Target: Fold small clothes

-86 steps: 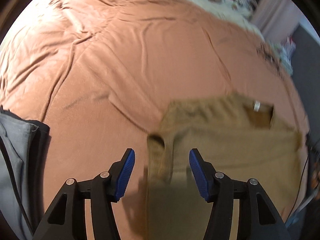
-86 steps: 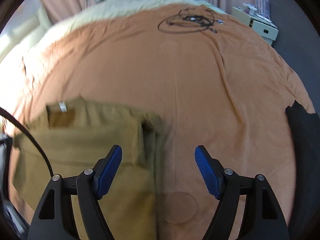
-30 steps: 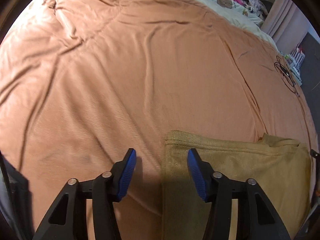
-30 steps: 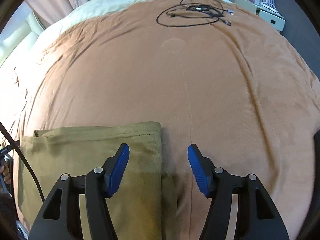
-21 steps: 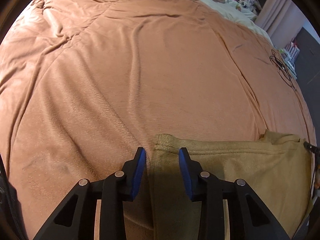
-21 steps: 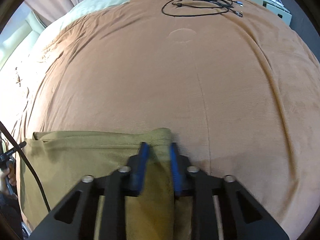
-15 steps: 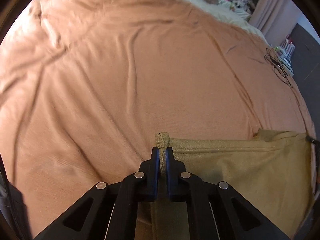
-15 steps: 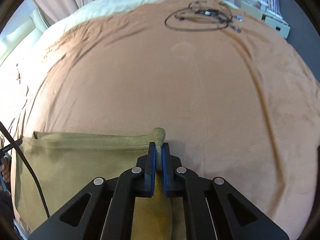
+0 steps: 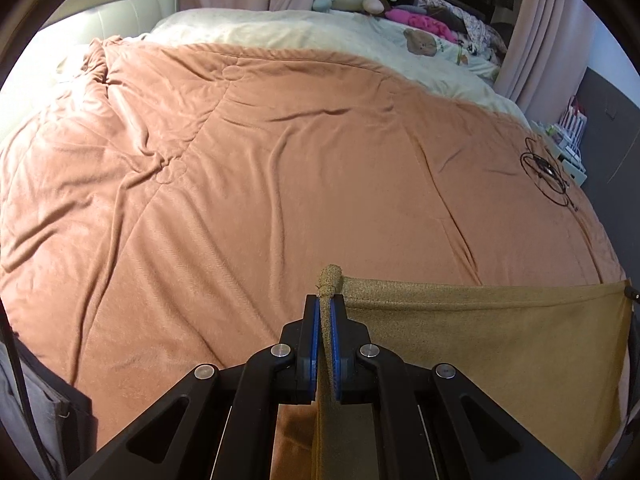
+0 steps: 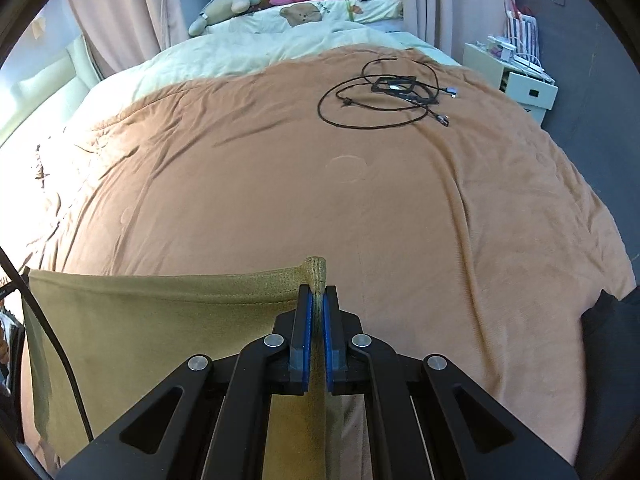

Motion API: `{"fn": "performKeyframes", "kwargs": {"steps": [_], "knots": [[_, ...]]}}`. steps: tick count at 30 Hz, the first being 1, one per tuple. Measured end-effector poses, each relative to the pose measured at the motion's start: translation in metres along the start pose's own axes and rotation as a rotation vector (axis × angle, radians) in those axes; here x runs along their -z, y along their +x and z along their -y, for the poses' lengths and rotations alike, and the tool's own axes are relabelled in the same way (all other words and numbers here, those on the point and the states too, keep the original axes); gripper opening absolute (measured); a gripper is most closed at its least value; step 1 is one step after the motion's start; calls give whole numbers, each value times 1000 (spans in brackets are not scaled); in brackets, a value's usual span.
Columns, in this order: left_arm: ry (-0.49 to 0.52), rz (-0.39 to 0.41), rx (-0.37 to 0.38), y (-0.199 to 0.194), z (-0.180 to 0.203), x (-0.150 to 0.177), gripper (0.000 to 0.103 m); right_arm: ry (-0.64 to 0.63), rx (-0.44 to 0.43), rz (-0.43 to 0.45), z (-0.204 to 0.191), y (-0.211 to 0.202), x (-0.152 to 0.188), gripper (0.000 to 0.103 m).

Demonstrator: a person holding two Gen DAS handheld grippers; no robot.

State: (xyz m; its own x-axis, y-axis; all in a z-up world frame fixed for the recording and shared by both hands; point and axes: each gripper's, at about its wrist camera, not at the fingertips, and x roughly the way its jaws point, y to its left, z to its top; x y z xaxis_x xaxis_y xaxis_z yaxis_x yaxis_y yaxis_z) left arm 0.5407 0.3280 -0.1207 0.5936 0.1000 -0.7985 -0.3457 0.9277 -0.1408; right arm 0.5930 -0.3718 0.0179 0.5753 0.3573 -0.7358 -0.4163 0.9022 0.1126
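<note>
Garment (image 9: 480,344): tan cloth, raised off the bed, its top edge stretched taut between the two tongs, the rest hanging below them.
Blanket (image 9: 280,184): orange-brown, wrinkled, spread ahead of and beneath both tongs.
Bedding (image 10: 248,56): cream, beyond the blanket's far edge, far ahead of the tongs.
Cable (image 10: 380,96): black, coiled on the blanket, well ahead and slightly right of the right tongs.
Left tongs (image 9: 327,336): blue pads pressed together on the garment's left top corner; a small bunch of cloth pokes out past the tips.
Right tongs (image 10: 315,330): pads clamped on the opposite top corner, cloth bunched above the tips.
</note>
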Motion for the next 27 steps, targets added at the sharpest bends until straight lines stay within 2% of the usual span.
{"fn": "performKeyframes", "kwargs": {"steps": [8, 10, 12, 14, 15, 16, 18, 22, 27], "knots": [[-6, -49, -36, 45, 0, 3, 7, 5, 33, -51, -3, 47, -5, 1], [1, -97, -87, 61, 1, 5, 10, 8, 35, -78, -2, 60, -6, 3], [10, -98, -130, 63, 0, 7, 11, 14, 49, -118, -3, 71, -6, 5], [-1, -96, -115, 59, -3, 10, 20, 1, 64, -114, -5, 69, -5, 19], [-8, -97, -103, 55, -5, 12, 28, -4, 65, -107, -6, 66, -5, 44], [-7, -92, -99, 51, -4, 14, 30, -5, 63, -98, -5, 62, -5, 62], [6, -82, -96, 40, -2, 20, 30, -9, 52, -68, -6, 47, -1, 63], [53, -90, -44, 15, 11, 38, 30, -57, 28, -71, -11, 25, 16, 63], [106, -112, -20, -6, 27, 68, 30, -109, -4, -105, -21, -4, 45, 63]]}}
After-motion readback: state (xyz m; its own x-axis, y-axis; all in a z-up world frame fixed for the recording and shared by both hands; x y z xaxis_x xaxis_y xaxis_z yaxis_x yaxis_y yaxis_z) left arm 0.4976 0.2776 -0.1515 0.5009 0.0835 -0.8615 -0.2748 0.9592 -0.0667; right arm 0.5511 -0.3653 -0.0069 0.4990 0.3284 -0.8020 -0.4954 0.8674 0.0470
